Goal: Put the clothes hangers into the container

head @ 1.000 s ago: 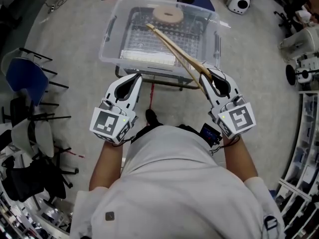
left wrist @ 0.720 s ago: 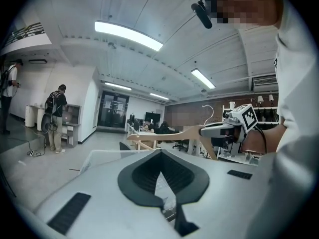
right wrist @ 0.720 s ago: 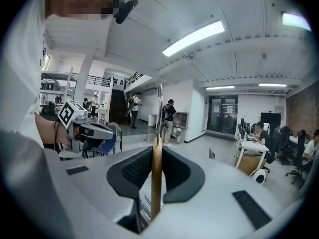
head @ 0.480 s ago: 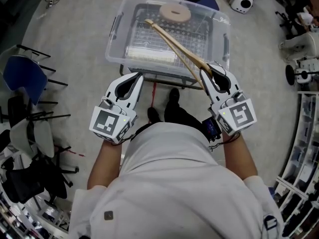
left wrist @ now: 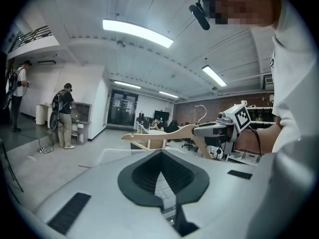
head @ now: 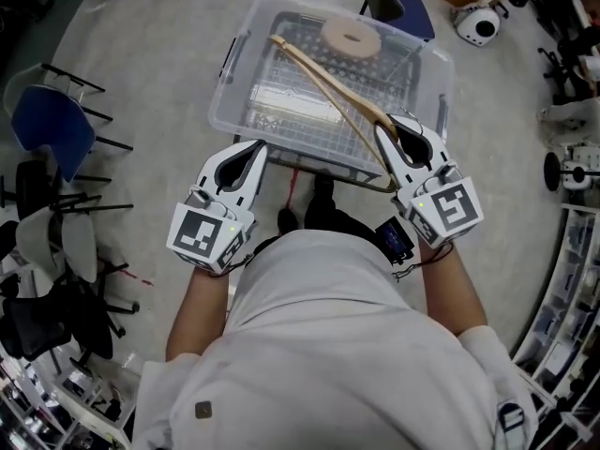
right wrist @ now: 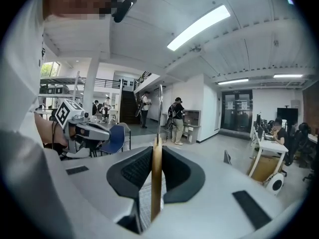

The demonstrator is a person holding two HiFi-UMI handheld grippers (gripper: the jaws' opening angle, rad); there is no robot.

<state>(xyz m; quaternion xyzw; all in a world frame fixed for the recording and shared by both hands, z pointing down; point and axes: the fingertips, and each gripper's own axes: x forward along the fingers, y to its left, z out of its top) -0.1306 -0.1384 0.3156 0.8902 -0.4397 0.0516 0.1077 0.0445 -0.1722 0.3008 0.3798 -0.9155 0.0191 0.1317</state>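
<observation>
A clear plastic container [head: 228,118] stands in front of me, with a wire grid and a round wooden disc [head: 350,37] inside. My right gripper [head: 394,126] is shut on one end of a wooden clothes hanger [head: 323,73], at the container's near right edge. The hanger slants up and left over the container. In the right gripper view the hanger [right wrist: 156,183] stands edge-on between the pads of that gripper [right wrist: 157,149]. My left gripper [head: 258,145] is shut on nothing, just short of the container's near left edge. The left gripper view shows the hanger [left wrist: 164,134] held by the right gripper [left wrist: 219,128].
The container rests on a dark cart frame [head: 328,172]. A blue chair [head: 52,139] and more chairs stand at the left, another blue seat [head: 398,7] beyond the container, and a round white device [head: 478,24] at the top right. People [left wrist: 64,114] stand far off.
Both grippers have moved forward to the container, which now lies closer below them. The hanger stays in the right gripper and reaches further over the container.
</observation>
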